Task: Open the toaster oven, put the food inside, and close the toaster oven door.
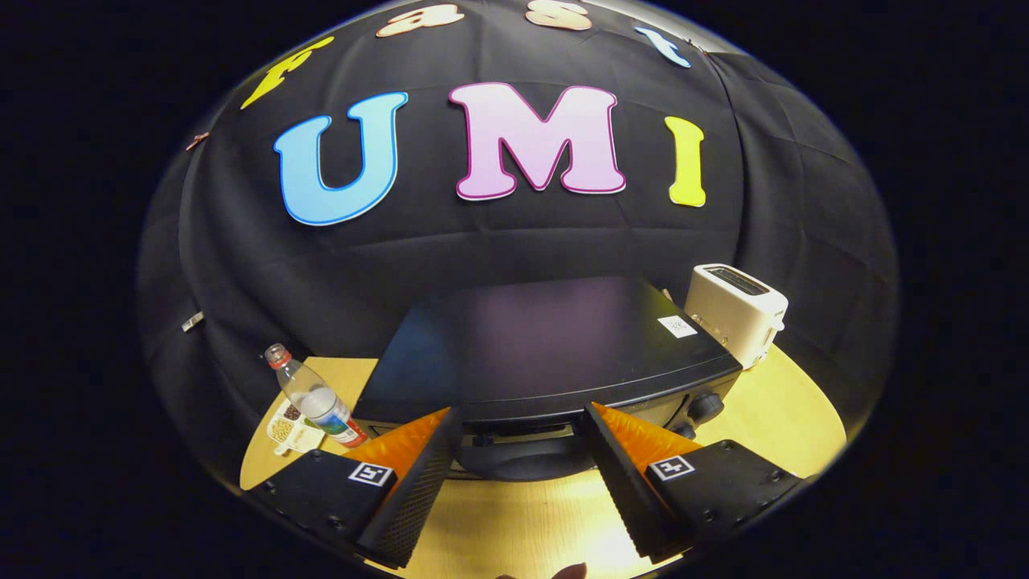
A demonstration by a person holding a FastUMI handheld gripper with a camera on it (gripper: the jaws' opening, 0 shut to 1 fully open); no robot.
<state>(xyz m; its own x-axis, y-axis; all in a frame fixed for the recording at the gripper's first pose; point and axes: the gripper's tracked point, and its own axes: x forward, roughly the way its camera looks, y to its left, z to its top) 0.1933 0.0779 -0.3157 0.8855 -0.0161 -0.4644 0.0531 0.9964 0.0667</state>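
on the left of the table [514, 523] a clear water bottle [315, 398] leans over a small food packet [291, 430], both well off to the left of the gripper's left finger. the gripper [521, 418] is spread wide and holds nothing; the gap between its fingers frames the upper front of the toaster oven [547, 346]. that black oven sits straight ahead and very close, its flat top running away beyond the fingertips and its long front edge lying crosswise to the fingers. under that edge, between the fingertips, a dark rounded bar shows, likely the door handle, though i cannot be sure. the door looks closed, so opening seems to be the step in hand. a knob [707, 404] sits just past the right finger, and a white toaster [735, 312] stands behind the oven's right corner.
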